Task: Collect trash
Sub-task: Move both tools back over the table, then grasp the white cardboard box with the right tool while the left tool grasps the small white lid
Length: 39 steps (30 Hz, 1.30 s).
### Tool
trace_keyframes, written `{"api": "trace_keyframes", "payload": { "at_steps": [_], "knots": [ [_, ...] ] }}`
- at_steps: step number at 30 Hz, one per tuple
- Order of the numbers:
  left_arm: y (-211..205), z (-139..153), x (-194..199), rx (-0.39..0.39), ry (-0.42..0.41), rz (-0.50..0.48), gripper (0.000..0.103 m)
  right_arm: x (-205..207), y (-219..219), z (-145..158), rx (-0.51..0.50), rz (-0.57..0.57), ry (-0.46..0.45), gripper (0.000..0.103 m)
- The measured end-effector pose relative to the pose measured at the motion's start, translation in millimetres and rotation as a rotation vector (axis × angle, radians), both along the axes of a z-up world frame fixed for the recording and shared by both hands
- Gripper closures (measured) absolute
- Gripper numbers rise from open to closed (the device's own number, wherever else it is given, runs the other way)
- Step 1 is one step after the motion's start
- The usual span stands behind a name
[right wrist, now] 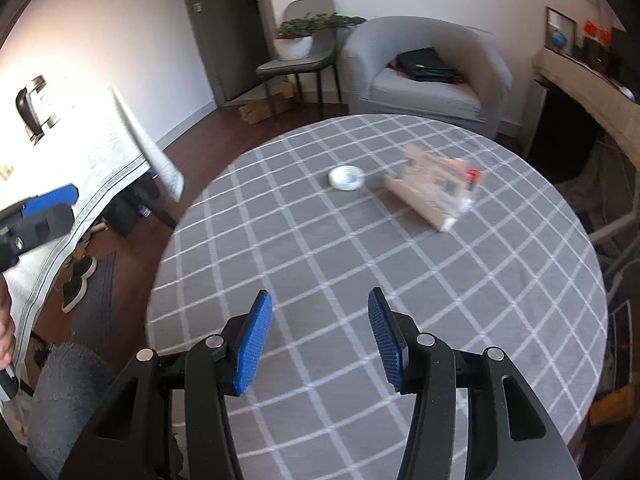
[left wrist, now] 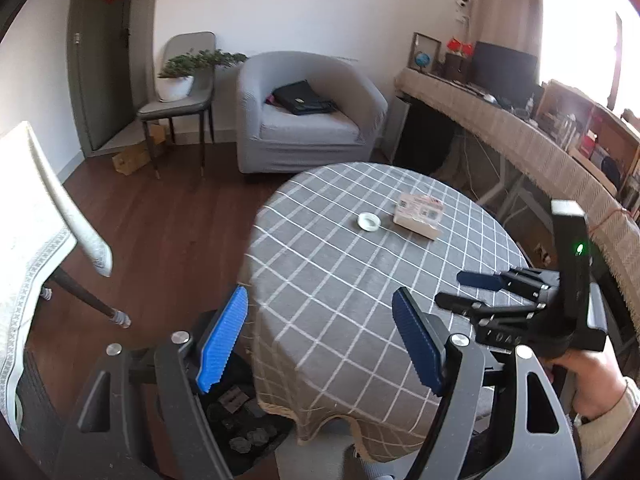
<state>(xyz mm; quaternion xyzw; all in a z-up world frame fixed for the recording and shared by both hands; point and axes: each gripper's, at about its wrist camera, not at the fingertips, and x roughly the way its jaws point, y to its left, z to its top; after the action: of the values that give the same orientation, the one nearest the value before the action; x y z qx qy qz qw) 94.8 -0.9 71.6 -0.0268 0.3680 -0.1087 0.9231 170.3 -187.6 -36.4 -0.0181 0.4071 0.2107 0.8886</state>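
Nearest, the right claw [right wrist: 320, 340] hangs over the near part of the round checked desk [right wrist: 400, 300], its blue pads apart and empty. The left claw [left wrist: 320, 344] — pads wide apart, empty — sits at the desk's near-left edge. Farther in, a small white cap [right wrist: 346, 177] lies just left of a flattened printed carton [right wrist: 434, 188].

walls: i see white paint, a grey-green door [left wrist: 102, 60]
floor: dark wood boards [left wrist: 160, 216]
seating: grey armchair [left wrist: 308, 116], a chair [left wrist: 182, 100] holding a potted plant [left wrist: 180, 72]
light: i get strong daylight from the right
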Motion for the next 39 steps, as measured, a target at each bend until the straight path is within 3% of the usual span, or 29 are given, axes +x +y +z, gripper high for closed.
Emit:
{"api": "trace_keyframes", "payload": {
  "at_steps": [9, 16, 28, 39],
  "knots": [
    [-41.5, -29.5, 30.5, 0.022, 0.058, -0.052, 0.031, 15.7, -49.2, -3.6, 0.007, -0.058, -0.002, 0.053],
    [-75.6, -45.5, 57.3, 0.041, 0.065, -0.099, 0.032, 32.0, -74.7, -0.8, -0.002, -0.045, -0.018, 0.059],
    [-101.7, -71.4, 114.4, 0.036, 0.094, -0.115, 0.040, 70.6, -91.1, 5.1, 0.002, 0.052, -0.048, 0.069],
    [-104.8, -93.8, 154.9, 0.050, 0.110, -0.121, 0.047, 101.0, -92.7, 0.7, 0.024, 0.140, -0.062, 0.070]
  ]
}}
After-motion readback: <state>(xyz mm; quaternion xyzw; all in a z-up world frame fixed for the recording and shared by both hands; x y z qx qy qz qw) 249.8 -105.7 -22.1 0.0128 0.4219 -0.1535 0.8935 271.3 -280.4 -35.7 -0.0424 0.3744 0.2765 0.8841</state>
